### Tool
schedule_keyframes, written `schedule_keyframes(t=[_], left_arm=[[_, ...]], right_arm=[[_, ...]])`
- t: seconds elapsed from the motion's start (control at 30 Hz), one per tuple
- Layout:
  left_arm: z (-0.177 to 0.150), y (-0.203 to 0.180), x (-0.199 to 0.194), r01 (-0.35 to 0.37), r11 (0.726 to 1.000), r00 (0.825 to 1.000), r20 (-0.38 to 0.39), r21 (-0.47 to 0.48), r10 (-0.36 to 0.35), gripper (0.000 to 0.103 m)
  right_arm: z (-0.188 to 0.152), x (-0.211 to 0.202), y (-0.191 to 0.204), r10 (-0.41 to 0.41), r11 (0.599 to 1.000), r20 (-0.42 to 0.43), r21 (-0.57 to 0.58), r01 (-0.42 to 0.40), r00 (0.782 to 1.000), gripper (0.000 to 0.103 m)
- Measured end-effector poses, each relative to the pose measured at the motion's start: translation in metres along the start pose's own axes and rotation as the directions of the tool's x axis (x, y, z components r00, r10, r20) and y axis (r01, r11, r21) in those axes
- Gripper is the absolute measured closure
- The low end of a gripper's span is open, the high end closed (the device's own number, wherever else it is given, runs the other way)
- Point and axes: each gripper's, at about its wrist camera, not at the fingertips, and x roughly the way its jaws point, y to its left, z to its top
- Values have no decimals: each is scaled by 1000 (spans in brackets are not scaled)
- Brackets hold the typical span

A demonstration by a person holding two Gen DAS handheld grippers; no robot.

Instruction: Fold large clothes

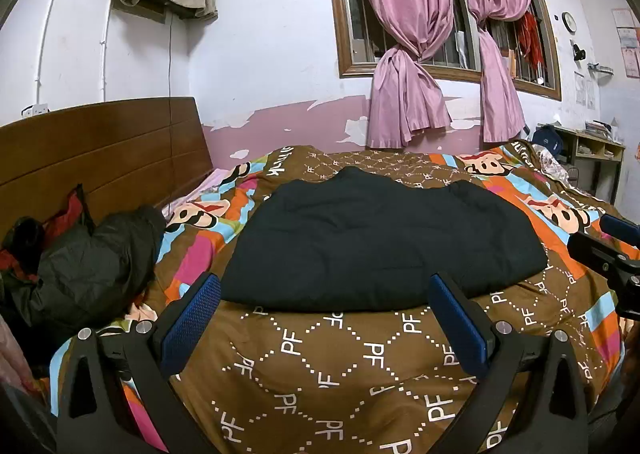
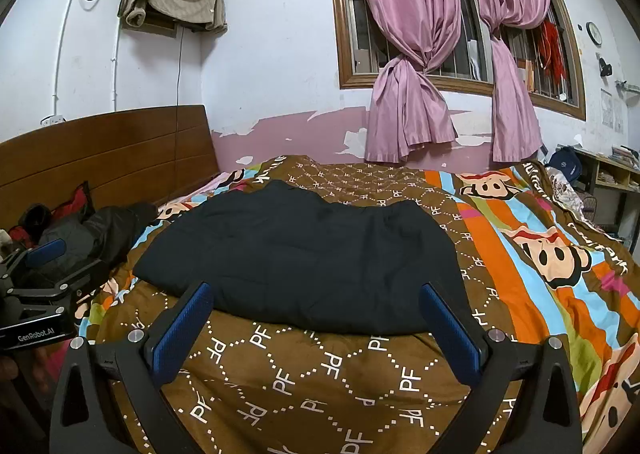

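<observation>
A large dark navy garment [image 1: 380,242] lies folded flat in the middle of the bed; it also shows in the right wrist view [image 2: 304,254]. My left gripper [image 1: 326,286] is open and empty, its blue pads just short of the garment's near edge. My right gripper [image 2: 316,296] is open and empty, also at the near edge. The right gripper shows at the right edge of the left wrist view [image 1: 608,250]. The left gripper shows at the left edge of the right wrist view [image 2: 36,274].
The bed carries a brown patterned quilt [image 1: 340,366] with cartoon stripes. A heap of dark jackets [image 1: 84,266] lies at the left by the wooden headboard [image 1: 104,150]. Pink curtains [image 1: 404,54] hang at the window behind. A shelf [image 1: 596,146] stands at the far right.
</observation>
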Motion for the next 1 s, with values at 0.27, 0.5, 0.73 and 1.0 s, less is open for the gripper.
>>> schedule_keyframes(t=[0.27, 0.5, 0.73, 1.0], left_arm=[[-1, 1, 0, 1, 1000, 1000, 0, 2, -1, 2], [-1, 0, 0, 1, 1000, 1000, 1, 2, -1, 2], [-2, 0, 0, 1, 1000, 1000, 1, 4, -1, 2], [-2, 0, 1, 3, 1000, 1000, 2, 5, -3, 2]], right_arm=[[-1, 1, 2, -2, 1000, 0, 2, 2, 1000, 0], [-1, 1, 2, -1, 1000, -1, 2, 1, 1000, 0], [-1, 0, 2, -2, 1000, 0, 3, 2, 1000, 0], [0, 0, 3, -3, 1000, 0, 3, 3, 1000, 0]])
